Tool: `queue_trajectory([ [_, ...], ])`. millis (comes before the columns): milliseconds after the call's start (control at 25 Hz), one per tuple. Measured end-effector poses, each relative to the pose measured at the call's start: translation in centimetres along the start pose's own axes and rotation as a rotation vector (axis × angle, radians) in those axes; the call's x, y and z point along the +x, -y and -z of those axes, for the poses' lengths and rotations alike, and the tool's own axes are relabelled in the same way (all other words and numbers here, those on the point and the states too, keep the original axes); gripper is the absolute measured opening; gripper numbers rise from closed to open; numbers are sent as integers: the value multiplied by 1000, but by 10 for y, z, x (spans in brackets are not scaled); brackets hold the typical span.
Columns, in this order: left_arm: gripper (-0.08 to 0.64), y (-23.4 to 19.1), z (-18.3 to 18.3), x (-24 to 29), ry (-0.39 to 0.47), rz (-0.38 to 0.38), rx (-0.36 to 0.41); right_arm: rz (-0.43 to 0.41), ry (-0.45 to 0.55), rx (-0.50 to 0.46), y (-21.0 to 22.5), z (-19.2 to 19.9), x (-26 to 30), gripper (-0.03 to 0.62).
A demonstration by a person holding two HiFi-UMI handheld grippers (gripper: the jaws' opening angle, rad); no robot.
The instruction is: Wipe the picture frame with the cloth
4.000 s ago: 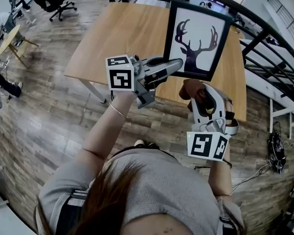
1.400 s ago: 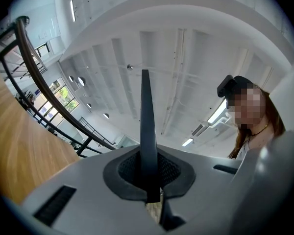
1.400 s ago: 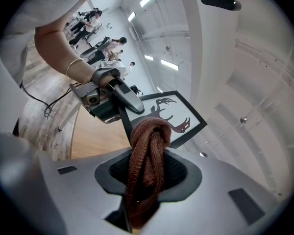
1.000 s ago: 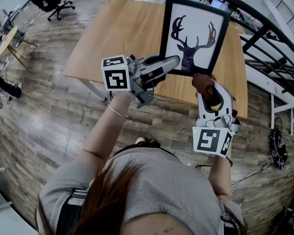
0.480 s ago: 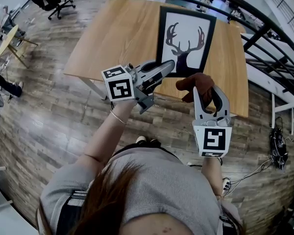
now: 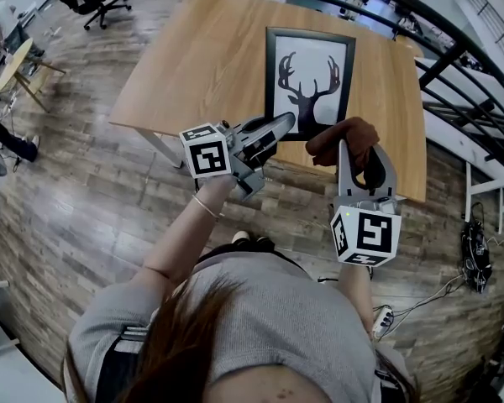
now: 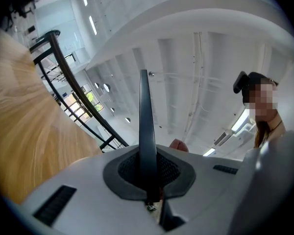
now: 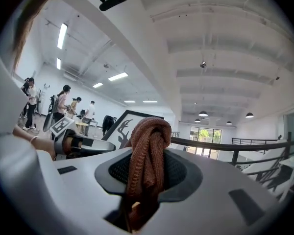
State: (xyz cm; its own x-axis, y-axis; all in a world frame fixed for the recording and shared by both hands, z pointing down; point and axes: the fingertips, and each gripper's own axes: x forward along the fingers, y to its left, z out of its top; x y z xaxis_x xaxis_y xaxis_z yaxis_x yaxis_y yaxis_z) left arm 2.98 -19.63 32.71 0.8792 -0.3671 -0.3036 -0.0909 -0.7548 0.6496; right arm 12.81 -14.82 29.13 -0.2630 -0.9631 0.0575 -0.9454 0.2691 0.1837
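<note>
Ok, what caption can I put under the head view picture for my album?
Left gripper pinches the deer picture frame by its edge at the wooden table; right gripper holds the brown cloth.

The left arm reaches forward and to the right, its forearm bare with a thin band at the wrist. Its left hand-held gripper points away from the body, tilted slightly up, jaws closed on the thin edge of the frame. The right hand-held gripper is held close in front of the chest and points straight ahead, jaws clamped on the bunched cloth.
</note>
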Motion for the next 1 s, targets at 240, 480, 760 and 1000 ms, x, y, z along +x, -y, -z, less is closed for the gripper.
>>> queue_trajectory([
  [240, 17, -45, 42, -23, -69, -23, -188, 0, -12, 35, 1, 11, -5, 133],
  [480, 17, -84, 100, -43, -96, -56, -426, -8, -68, 71, 3, 39, 2, 133],
  [760, 17, -125, 145, -55, -125, -105, -586, -11, -92, 82, 4, 60, 17, 133],
  [1000, 17, -144, 166, -63, -155, -101, -683, -46, -121, 48, -12, 75, 22, 133],
])
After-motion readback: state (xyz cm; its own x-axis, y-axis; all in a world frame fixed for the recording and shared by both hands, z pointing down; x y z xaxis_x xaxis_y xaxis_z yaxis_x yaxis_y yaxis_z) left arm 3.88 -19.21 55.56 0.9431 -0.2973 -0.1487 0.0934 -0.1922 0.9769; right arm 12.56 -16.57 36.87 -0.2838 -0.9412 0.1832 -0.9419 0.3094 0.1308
